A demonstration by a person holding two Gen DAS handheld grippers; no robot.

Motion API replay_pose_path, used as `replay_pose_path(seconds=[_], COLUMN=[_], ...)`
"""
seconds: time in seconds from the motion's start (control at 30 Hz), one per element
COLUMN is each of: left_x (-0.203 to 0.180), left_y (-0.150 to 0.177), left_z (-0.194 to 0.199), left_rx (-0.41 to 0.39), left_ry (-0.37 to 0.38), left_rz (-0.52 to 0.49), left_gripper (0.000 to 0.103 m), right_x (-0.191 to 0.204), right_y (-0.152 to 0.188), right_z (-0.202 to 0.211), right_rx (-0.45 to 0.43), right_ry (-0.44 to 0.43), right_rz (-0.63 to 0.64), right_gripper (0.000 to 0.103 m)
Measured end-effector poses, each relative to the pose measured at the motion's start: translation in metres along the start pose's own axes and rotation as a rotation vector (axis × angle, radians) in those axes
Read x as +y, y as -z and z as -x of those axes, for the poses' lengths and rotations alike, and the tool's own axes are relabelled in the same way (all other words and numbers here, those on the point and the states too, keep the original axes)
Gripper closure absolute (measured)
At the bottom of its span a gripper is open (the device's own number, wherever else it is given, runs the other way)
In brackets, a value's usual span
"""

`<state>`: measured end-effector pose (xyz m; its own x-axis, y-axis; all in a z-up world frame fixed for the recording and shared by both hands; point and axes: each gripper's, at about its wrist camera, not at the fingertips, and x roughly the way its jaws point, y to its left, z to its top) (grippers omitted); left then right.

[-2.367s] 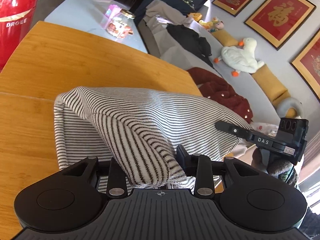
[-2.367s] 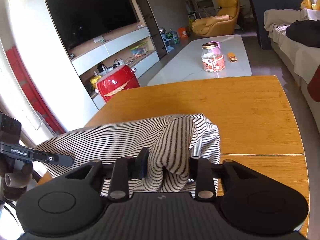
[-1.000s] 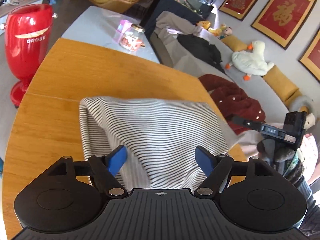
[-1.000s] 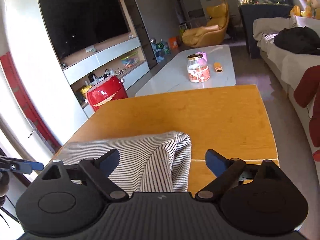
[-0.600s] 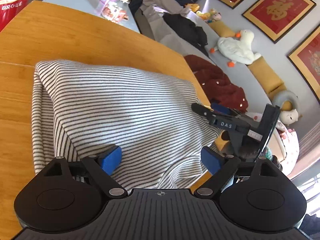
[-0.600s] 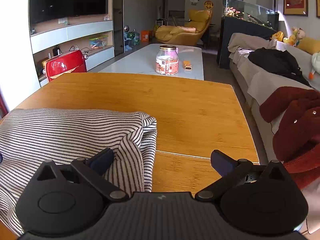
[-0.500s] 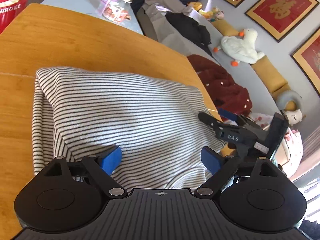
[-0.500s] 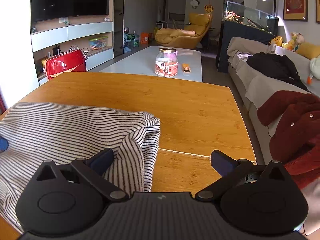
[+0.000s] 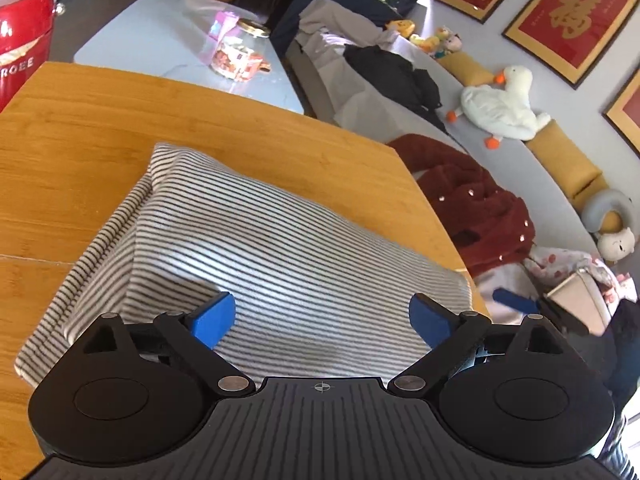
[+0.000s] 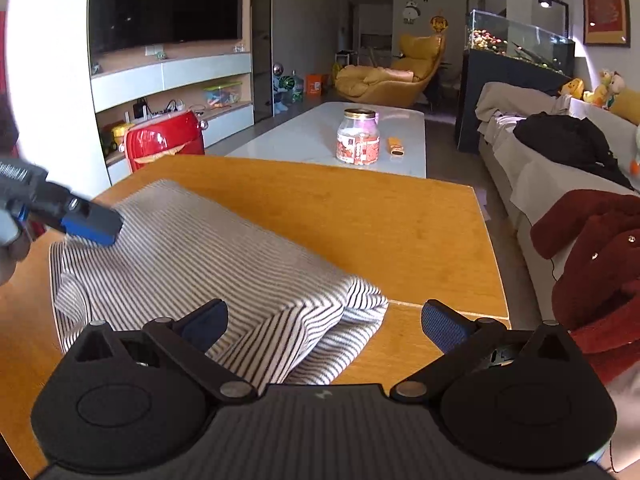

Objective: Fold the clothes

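A black-and-white striped garment (image 9: 256, 256) lies folded into a rough rectangle on the wooden table (image 9: 80, 128). It also shows in the right wrist view (image 10: 200, 264). My left gripper (image 9: 322, 318) is open and empty, hovering over the garment's near edge. My right gripper (image 10: 324, 326) is open and empty above the garment's bunched right corner. The left gripper's blue fingertip (image 10: 90, 226) shows over the garment's far left side in the right wrist view. A blue fingertip (image 9: 514, 300) of the right gripper shows past the table's right edge in the left wrist view.
A grey sofa (image 9: 540, 168) with a dark red garment (image 9: 472, 200), black clothes and a white goose toy stands right of the table. A white coffee table (image 10: 320, 140) with a glass jar (image 10: 358, 136) lies beyond. A red appliance (image 10: 162, 138) stands at the far left.
Both grippers let go of the striped garment and opened. It now lies flat and folded on the table. Both grippers have drawn back from it, the right one away from the table edge.
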<state>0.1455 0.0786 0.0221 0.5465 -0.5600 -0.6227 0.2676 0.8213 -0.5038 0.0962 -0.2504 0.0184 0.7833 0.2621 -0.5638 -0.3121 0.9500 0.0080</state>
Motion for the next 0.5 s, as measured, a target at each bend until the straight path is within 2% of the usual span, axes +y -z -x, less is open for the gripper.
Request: replay_pose_path(seconds=[0.17, 0.27, 0.4, 0.5], left_x=[-0.021, -0.022, -0.005, 0.009], left_y=[0.032, 0.046, 0.052, 0.044], left_z=[0.016, 0.017, 0.004, 0.002], left_rx=[0.049, 0.095, 0.117, 0.094], left_ry=[0.081, 0.120, 0.059, 0.097], left_rz=[-0.038, -0.027, -0.002, 0.045], left_gripper=[0.004, 0.003, 0.001, 0.000], right_x=[-0.020, -0.017, -0.013, -0.011], right_y=[-0.021, -0.017, -0.004, 0.004], right_z=[-0.032, -0.064, -0.073, -0.064], right_rx=[0.018, 0.085, 0.084, 0.076], right_ry=[0.107, 0.131, 0.142, 0.156], right_rz=[-0.024, 0.016, -0.024, -0.033], right_gripper=[0.000, 0.000, 0.000, 0.000])
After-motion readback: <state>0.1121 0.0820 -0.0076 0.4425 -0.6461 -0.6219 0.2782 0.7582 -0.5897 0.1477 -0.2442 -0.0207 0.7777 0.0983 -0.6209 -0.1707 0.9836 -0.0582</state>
